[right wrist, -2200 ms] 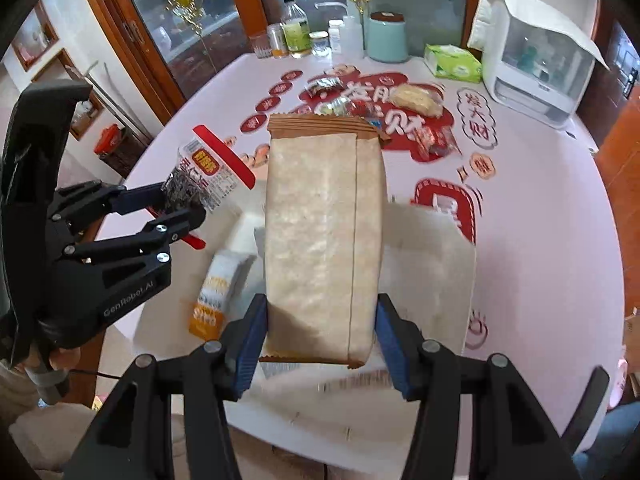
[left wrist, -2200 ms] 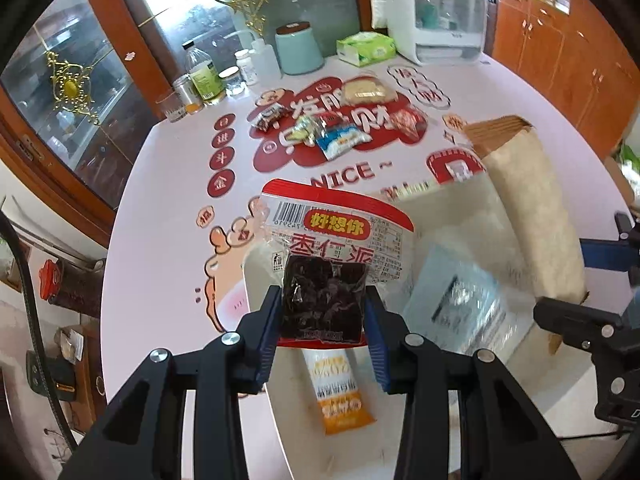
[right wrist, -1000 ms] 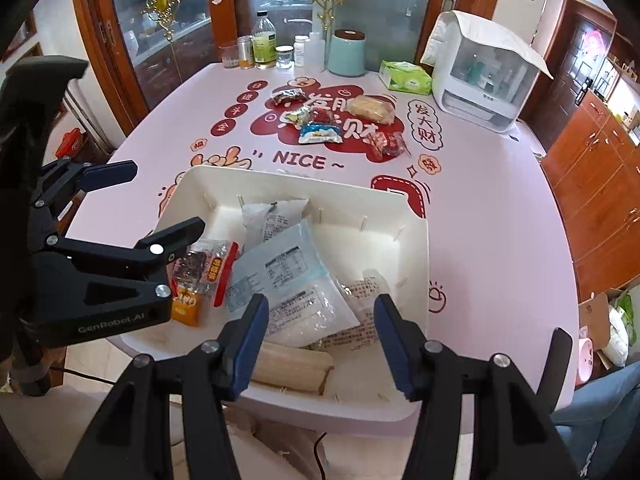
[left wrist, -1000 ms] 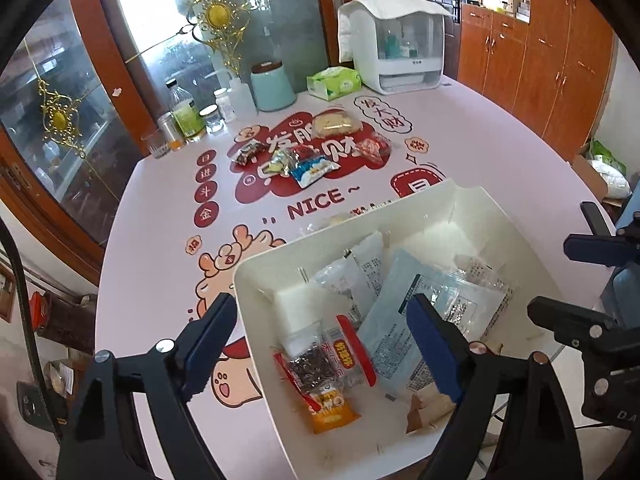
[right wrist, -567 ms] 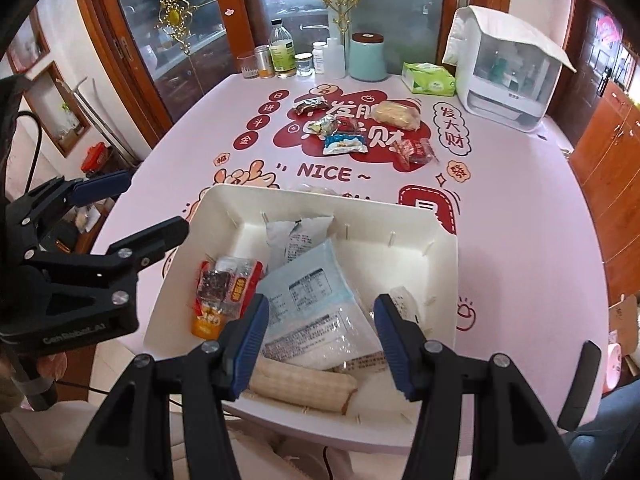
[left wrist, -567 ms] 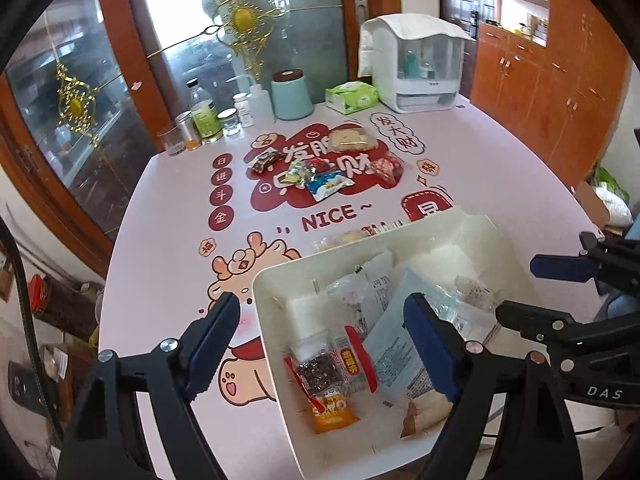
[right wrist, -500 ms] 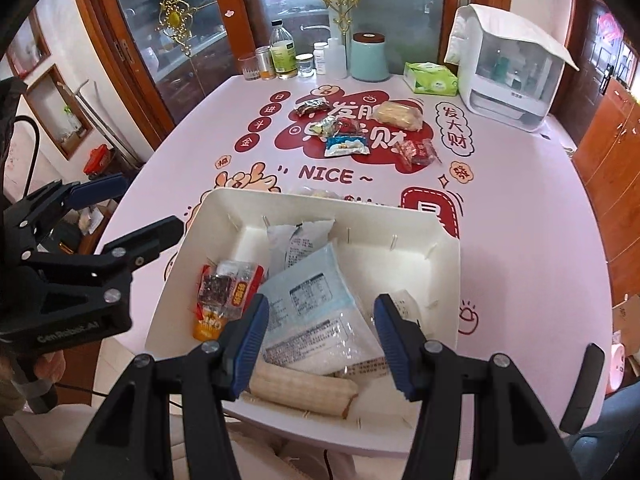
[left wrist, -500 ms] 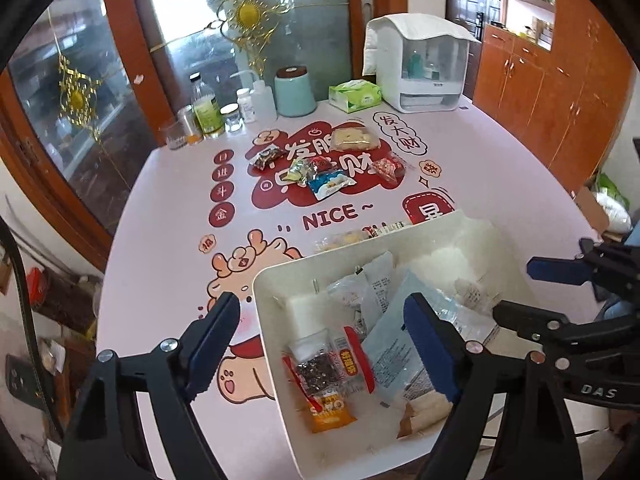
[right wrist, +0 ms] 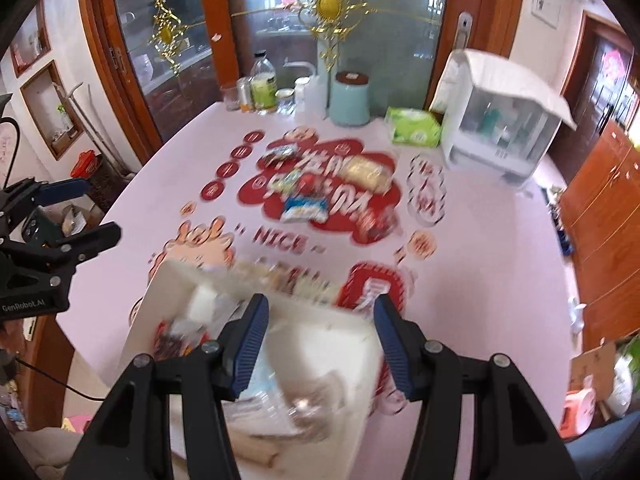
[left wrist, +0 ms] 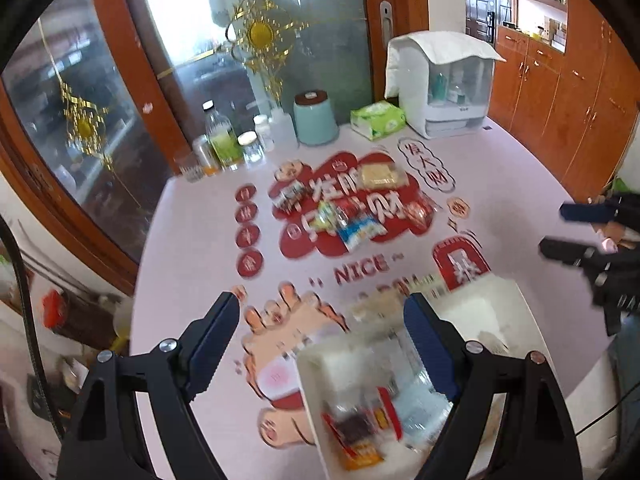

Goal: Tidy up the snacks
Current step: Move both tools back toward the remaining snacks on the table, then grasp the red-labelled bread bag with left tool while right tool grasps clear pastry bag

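White plastic filled the bottom of both my views: the bin (left wrist: 496, 312) sat at the near edge of the pink table (left wrist: 192, 248), already holding the red-trimmed date pack (left wrist: 356, 428), the orange sachet beneath it, a clear flat bag and the long tan bread bag (right wrist: 256, 452) at its near rim. A couple of seconds before, I had held the date pack in my left gripper (left wrist: 324, 344) and the bread bag in my right gripper (right wrist: 318, 344); now both lay in the bin and both sets of jaws stood apart with nothing between them, the left wider than the right. Since the drop I had lifted both tools up and swung them toward the middle of the table, so the bin slid low in the frames and blurred.

That told me two more items were done and the next fetch had begun. The snacks still to collect lay near the table's centre, on the red printed patch: a blue-and-white packet (right wrist: 304, 208), a tan wrapped cake (right wrist: 366, 174), a dark small packet (left wrist: 288, 196), a green-yellow one (left wrist: 326, 216) and a red one (left wrist: 418, 214). They sat close together, some touching, so I judged each grab would need care to take one alone.
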Demonstrator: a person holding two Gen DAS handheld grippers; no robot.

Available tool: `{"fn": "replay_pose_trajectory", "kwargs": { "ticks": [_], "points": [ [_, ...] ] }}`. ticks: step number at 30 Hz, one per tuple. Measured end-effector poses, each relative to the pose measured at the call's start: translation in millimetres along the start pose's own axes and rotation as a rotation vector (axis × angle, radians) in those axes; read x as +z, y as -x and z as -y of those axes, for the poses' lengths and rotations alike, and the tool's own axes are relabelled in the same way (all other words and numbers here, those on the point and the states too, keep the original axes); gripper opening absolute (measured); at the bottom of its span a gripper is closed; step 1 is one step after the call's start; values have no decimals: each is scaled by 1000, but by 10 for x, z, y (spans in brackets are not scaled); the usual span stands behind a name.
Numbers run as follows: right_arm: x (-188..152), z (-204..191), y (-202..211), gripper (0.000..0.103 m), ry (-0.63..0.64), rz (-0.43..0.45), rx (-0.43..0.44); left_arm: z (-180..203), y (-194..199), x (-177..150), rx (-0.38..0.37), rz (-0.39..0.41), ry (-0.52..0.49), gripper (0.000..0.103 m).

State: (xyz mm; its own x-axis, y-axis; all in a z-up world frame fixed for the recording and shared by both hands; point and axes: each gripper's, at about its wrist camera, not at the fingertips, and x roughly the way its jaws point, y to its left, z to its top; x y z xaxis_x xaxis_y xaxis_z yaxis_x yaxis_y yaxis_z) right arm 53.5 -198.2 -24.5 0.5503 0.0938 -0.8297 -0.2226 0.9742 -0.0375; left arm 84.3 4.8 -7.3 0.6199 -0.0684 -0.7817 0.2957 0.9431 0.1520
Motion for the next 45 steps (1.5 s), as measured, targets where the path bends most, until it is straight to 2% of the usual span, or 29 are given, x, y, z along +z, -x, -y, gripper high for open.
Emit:
{"fn": "replay_pose_trajectory", "kwargs": {
  "ticks": [8, 11, 15, 18, 21, 25, 29, 33, 41, 44, 45],
  "points": [
    [872, 426, 139, 56, 74, 42, -43, -83, -119, 780, 64, 6, -97, 84],
    [1234, 551, 67, 64, 102, 51, -45, -89, -303, 1113, 103, -4, -139, 85],
    [1696, 667, -295, 72, 150, 40, -30, -103, -791, 1519, 118, -69, -155, 85],
    [1917, 707, -768, 72, 194, 14, -9, -77, -1293, 1730, 130, -126, -180, 85],
    [2008, 744, -1347, 72, 221, -24, 13, -62, -1828, 1835, 115, -192, -199, 85],
    [1960, 772, -2162, 73, 255, -107, 43, -52, -2433, 1824, 33, -272, -196, 85],
    [1835, 735, -2826, 72, 306, -164, 71, 83, -2984, 1676, -1, -314, -289, 85],
    [1693, 632, -3344, 72, 377, -189, 79, 225, -3322, 1532, -53, -346, -352, 85],
    [1537, 503, -3900, 72, 476, -225, 38, 416, -3778, 1351, -73, -417, -395, 85],
    [1506, 551, -3925, 72, 449, -219, 73, 453, -3861, 1326, -96, -431, -397, 85],
    [1498, 600, -3925, 67, 417, -225, 106, 474, -3889, 1318, -102, -435, -401, 85]
  ]
}}
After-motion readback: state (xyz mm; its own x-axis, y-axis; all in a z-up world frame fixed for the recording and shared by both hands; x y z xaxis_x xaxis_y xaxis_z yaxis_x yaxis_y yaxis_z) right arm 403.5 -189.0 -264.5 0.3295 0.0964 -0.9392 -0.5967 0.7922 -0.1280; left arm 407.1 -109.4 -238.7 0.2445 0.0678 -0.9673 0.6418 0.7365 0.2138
